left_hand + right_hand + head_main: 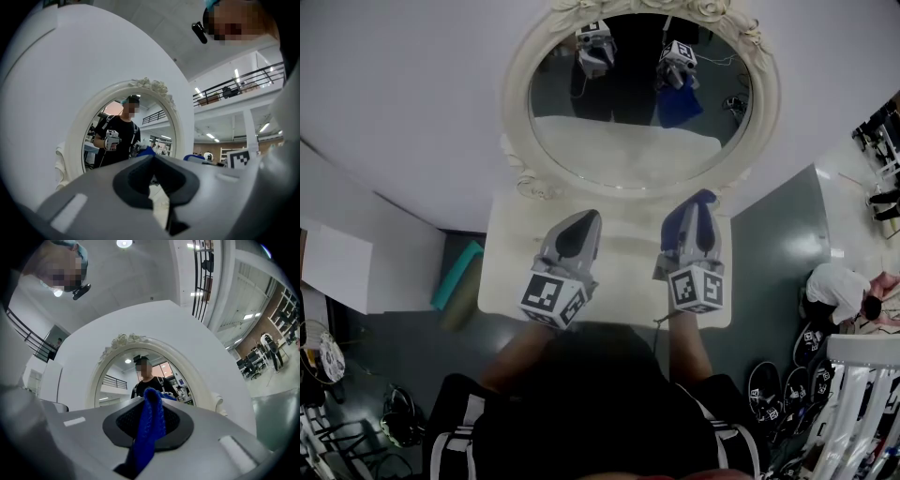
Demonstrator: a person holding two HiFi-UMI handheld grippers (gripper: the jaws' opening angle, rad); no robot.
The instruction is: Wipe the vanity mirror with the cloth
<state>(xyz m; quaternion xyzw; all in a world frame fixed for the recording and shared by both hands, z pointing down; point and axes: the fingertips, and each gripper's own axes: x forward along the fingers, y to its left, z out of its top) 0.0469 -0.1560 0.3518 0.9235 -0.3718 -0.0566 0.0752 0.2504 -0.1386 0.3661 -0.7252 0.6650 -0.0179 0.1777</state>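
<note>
An oval vanity mirror [639, 103] in an ornate cream frame [517, 94] stands at the back of a small cream table [623, 272]. My right gripper [701, 200] is shut on a blue cloth [682, 217], which pokes up between the jaws in the right gripper view as a knitted blue cloth [149, 425]. It hovers over the table's right side, short of the glass. My left gripper [589, 217] is shut with nothing in it, held over the table's left side. Both grippers face the mirror [140, 380], also the mirror [124, 133], which reflects a person and both grippers.
A white wall [403, 103] backs the mirror. A teal and tan roll [457, 277] lies on the floor left of the table. A person [844, 295] crouches at the right near bicycle wheels [787, 384] and a white rack [862, 403].
</note>
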